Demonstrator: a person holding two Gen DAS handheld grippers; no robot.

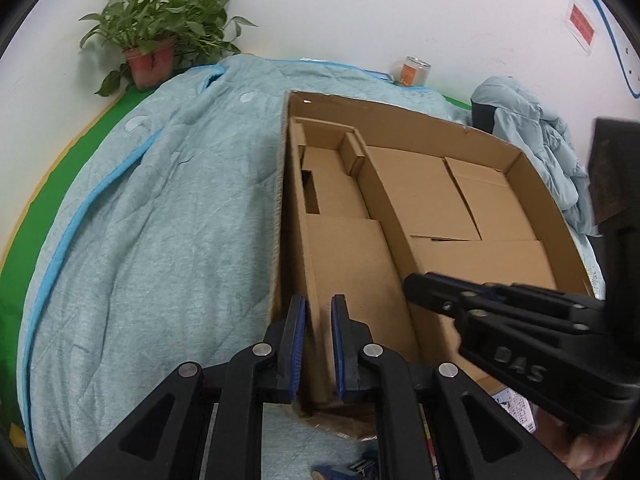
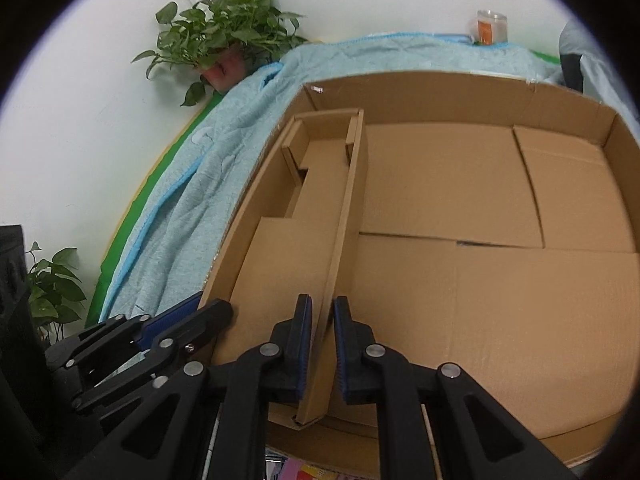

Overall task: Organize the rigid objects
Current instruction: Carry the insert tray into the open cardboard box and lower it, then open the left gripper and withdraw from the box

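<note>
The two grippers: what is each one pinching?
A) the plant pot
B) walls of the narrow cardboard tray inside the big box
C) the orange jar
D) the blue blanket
B: the left gripper clamps the narrow cardboard tray by its outer wall and the right gripper by its inner wall, inside the big box.
</note>
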